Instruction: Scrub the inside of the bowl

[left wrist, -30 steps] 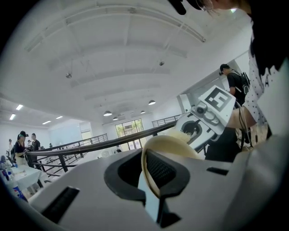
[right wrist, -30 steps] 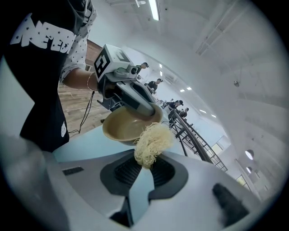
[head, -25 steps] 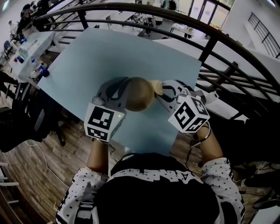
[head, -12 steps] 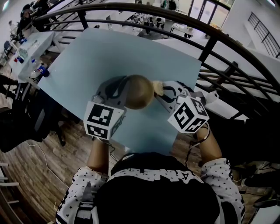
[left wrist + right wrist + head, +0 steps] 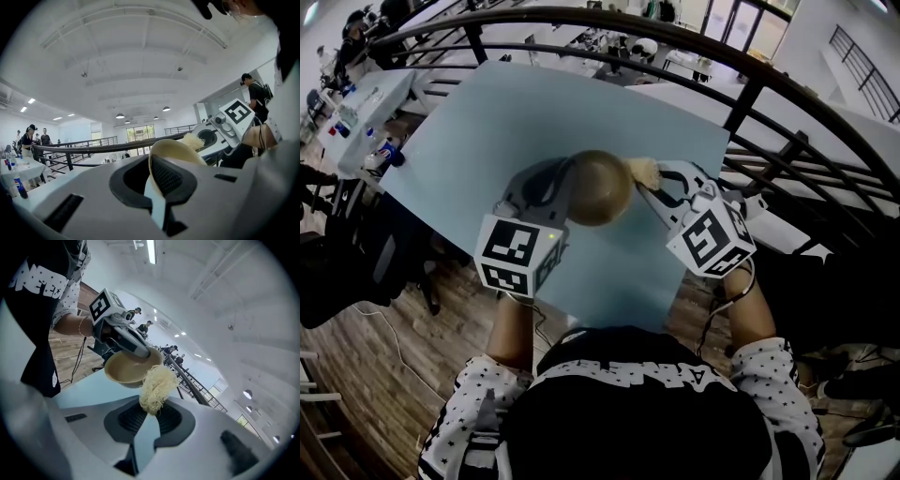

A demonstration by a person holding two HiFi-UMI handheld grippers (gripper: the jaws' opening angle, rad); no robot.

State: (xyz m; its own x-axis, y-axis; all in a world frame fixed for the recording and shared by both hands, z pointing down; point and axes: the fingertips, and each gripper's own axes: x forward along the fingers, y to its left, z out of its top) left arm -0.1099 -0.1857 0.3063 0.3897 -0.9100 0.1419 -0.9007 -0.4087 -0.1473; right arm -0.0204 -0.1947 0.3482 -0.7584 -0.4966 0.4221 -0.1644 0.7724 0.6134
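Note:
A tan bowl (image 5: 600, 187) is held above the light blue table, tipped on its side. My left gripper (image 5: 565, 190) is shut on its rim; in the left gripper view the pale rim (image 5: 174, 151) runs up between the jaws. My right gripper (image 5: 652, 184) is shut on a pale fibrous scrubber (image 5: 644, 172), which sits at the bowl's right rim. In the right gripper view the scrubber (image 5: 157, 386) sticks up from the jaws just in front of the bowl's open inside (image 5: 127, 367). I cannot tell whether it touches the bowl.
The blue table (image 5: 487, 122) ends close in front of the person's body. A black curved railing (image 5: 750, 94) runs behind and to the right. A white table with bottles (image 5: 380, 150) stands at the far left, with people beyond it.
Both grippers, the bowl and the scrubber have shifted slightly up and away over the table. Both grips are unchanged.

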